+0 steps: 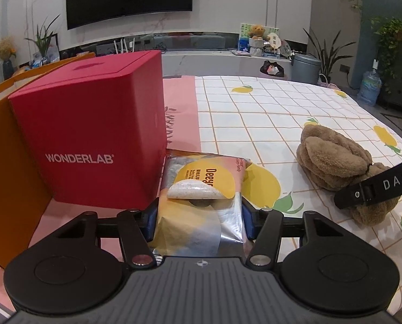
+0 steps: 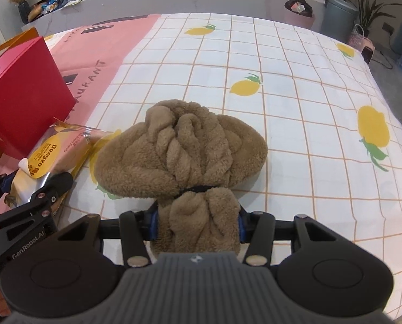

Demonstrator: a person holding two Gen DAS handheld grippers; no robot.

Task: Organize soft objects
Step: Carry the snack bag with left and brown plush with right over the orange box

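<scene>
- The fluffy brown fleece bundle (image 2: 179, 145) lies on the desk's white lemon-print checked cloth (image 2: 295, 86). It's cinched by a dark band near one end, so there's a wide puffy part and a short tail. Long axis runs away from the right wrist camera, tail end nearest the camera, fat end pointing toward the far side of the desk.
- The right tongs (image 2: 198, 225) are about half closed and clamped on that short tail — blue pads pressing into the fleece on both sides.
- The soft silver-and-yellow foil pack of wipes (image 1: 201, 202) sits just left of the bundle, right beside the red cube box (image 1: 93, 135), partly on the pink cloth (image 1: 182, 108). Its long axis runs away from the left wrist camera too, and the round yellow sticker flap on top is peeled and curled back, white underside showing.
- The left tongs (image 1: 198, 222) are roughly half open and gripping the near end of the pack, pads against both its sides.
- Writing: the box says "WONDERLAB" in white. The sticker reads "Deeyeo", I think, with small print I can't make out. The pink cloth has what looks like "RESTAURANT", only partly visible. One tong arm shows "DAS", the other "GenRobot.AI".
- An orange paper bag (image 1: 9, 145) stands behind and to the left of the red box.
</scene>
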